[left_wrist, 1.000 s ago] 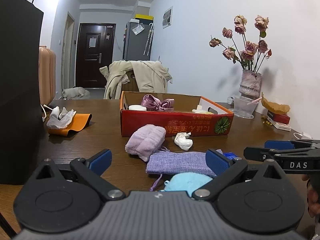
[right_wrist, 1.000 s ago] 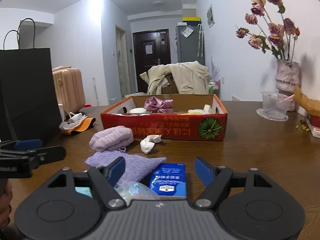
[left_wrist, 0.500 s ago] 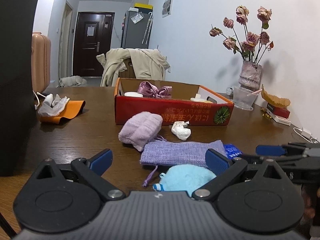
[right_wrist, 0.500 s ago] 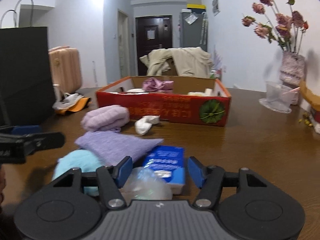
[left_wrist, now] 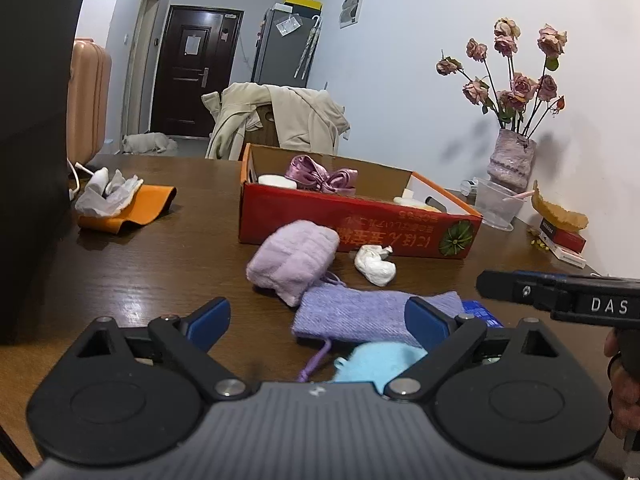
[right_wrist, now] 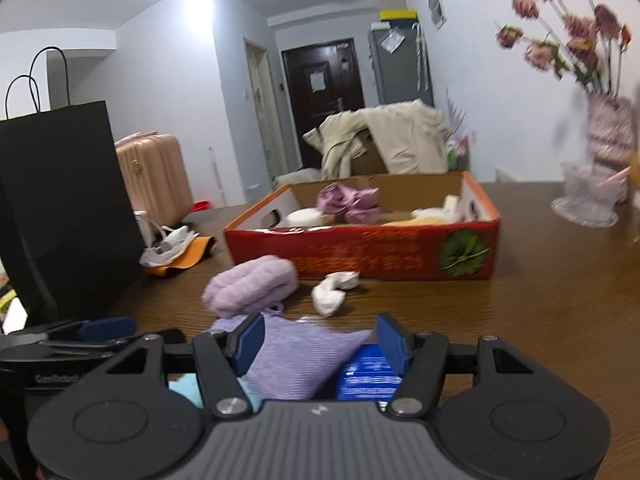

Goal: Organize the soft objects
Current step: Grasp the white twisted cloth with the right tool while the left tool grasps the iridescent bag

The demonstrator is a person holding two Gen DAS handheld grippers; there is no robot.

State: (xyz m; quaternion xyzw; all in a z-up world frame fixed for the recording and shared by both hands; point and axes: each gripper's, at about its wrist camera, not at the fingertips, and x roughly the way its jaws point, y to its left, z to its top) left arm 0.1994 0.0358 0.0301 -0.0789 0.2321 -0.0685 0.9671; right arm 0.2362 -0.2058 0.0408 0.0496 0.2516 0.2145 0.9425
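Observation:
A red cardboard box [left_wrist: 352,222] [right_wrist: 360,248] holds a purple satin bow [left_wrist: 322,174] and pale items. In front of it lie a rolled lilac towel [left_wrist: 294,258] [right_wrist: 252,284], a crumpled white piece [left_wrist: 374,266] [right_wrist: 332,294], a flat purple knit pouch [left_wrist: 360,314] [right_wrist: 300,356], a light blue soft item [left_wrist: 380,362] and a blue packet [right_wrist: 368,372]. My left gripper [left_wrist: 318,318] is open, just before the pouch. My right gripper [right_wrist: 320,340] is open, its fingers over the pouch and the blue packet, holding nothing.
A tall black paper bag [right_wrist: 60,208] stands at the left. An orange cloth with white tissue [left_wrist: 120,204] lies beside it. A vase of dried roses [left_wrist: 512,156], a clear plastic cup [left_wrist: 496,204] and small boxes [left_wrist: 562,240] stand at the right on the wooden table [left_wrist: 140,280].
My right gripper has moved forward over the pouch and packet and its fingers have narrowed somewhat. My left gripper has shifted slightly and stays open.

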